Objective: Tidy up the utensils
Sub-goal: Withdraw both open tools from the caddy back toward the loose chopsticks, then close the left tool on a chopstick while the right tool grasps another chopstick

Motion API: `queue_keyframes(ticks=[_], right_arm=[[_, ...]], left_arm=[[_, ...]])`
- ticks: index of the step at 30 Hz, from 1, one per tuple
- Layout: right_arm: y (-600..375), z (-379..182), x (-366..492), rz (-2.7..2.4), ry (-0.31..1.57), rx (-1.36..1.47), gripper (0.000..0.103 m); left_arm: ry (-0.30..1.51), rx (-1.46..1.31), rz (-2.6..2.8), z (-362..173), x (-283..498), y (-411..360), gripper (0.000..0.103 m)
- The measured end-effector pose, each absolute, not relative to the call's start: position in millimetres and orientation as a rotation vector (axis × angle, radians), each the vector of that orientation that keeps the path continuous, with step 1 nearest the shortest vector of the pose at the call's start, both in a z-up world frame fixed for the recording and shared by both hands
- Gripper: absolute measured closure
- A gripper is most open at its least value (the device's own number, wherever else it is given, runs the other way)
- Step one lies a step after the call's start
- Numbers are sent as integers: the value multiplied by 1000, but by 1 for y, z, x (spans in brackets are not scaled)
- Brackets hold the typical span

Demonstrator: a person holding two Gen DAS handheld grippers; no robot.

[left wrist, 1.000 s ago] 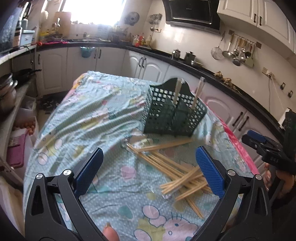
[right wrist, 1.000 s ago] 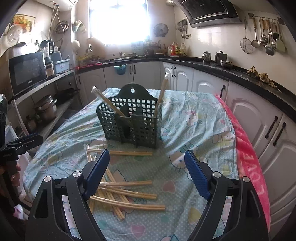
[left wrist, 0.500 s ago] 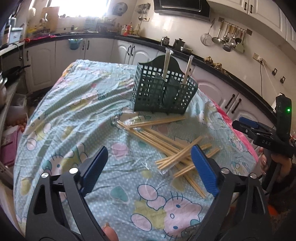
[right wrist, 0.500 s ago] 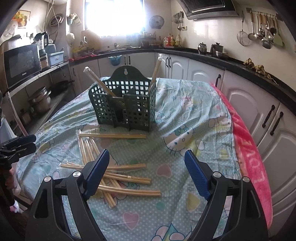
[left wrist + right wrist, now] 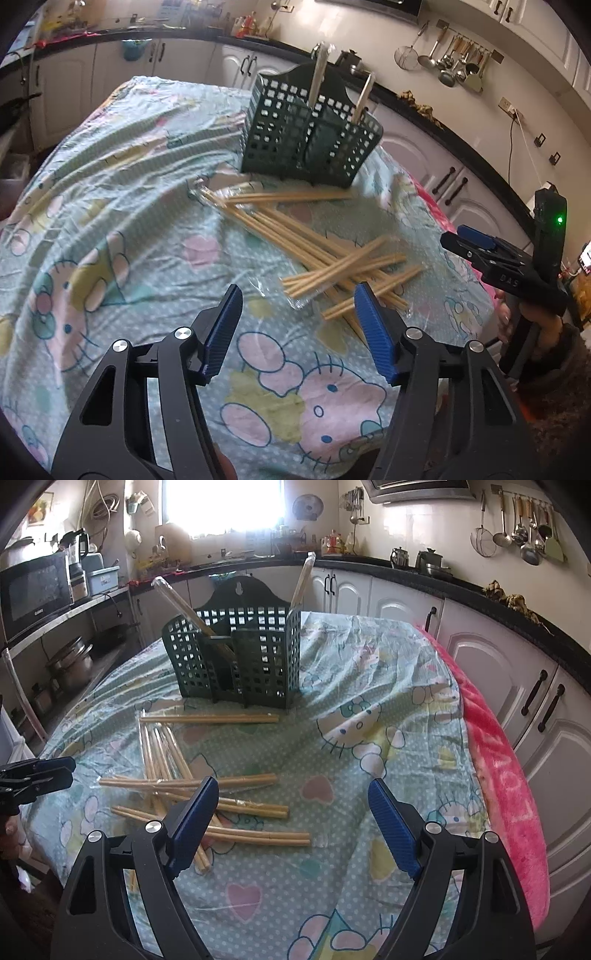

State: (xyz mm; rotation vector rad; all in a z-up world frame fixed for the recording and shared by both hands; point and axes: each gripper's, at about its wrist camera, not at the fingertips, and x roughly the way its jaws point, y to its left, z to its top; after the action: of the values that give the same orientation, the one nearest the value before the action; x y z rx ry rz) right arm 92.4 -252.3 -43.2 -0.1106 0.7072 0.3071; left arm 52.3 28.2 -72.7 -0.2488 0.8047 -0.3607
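Several wrapped pairs of wooden chopsticks (image 5: 325, 254) lie scattered on the cartoon-print tablecloth (image 5: 110, 221), in front of a dark green perforated utensil holder (image 5: 310, 136). Two wrapped pairs (image 5: 319, 77) stand upright in the holder. My left gripper (image 5: 298, 295) hovers just short of the pile's near end. Its jaws are closing and the pads press on nothing. My right gripper (image 5: 293, 784) stands open over the cloth, beside the right edge of the chopstick pile (image 5: 192, 786), short of the holder (image 5: 236, 653). Each gripper shows in the other's view: the right gripper (image 5: 476, 243), the left gripper (image 5: 40, 771).
A pink blanket (image 5: 498, 757) hangs along the table's right edge. White cabinets under a black counter (image 5: 517, 602) ring the room. Hanging ladles (image 5: 517, 528) line the wall. A microwave (image 5: 33, 590) and pots (image 5: 70, 664) sit on shelves at the left.
Both grippers have sunk toward the table, so the chopsticks and holder look larger. The left gripper's jaws have narrowed markedly. The right gripper's jaws keep the same width.
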Motion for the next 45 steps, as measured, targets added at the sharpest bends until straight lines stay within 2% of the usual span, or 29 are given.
queue_keyframes(ticks=[5, 10, 12, 23, 27, 30, 37, 45], right_arm=[[-256, -53, 94, 309, 728, -113, 23], [-261, -60, 97, 311, 744, -102, 23], [-262, -65, 98, 321, 764, -96, 26], [-265, -86, 111, 362, 848, -60, 54], [-270, -94, 117, 362, 884, -18, 58], [-273, -98, 119, 374, 898, 15, 62], [-281, -98, 119, 380, 907, 55, 100], [-286, -86, 113, 350, 866, 31, 102]], left_arm=[[827, -269, -375, -82, 55, 24, 52], [841, -291, -379, -88, 60, 23, 59], [843, -294, -376, -89, 61, 22, 65], [857, -297, -374, -93, 68, 16, 79], [867, -299, -373, -96, 70, 15, 87], [866, -299, -370, -96, 71, 16, 88], [855, -291, -368, -95, 72, 16, 94], [837, -277, -369, -89, 72, 18, 99]])
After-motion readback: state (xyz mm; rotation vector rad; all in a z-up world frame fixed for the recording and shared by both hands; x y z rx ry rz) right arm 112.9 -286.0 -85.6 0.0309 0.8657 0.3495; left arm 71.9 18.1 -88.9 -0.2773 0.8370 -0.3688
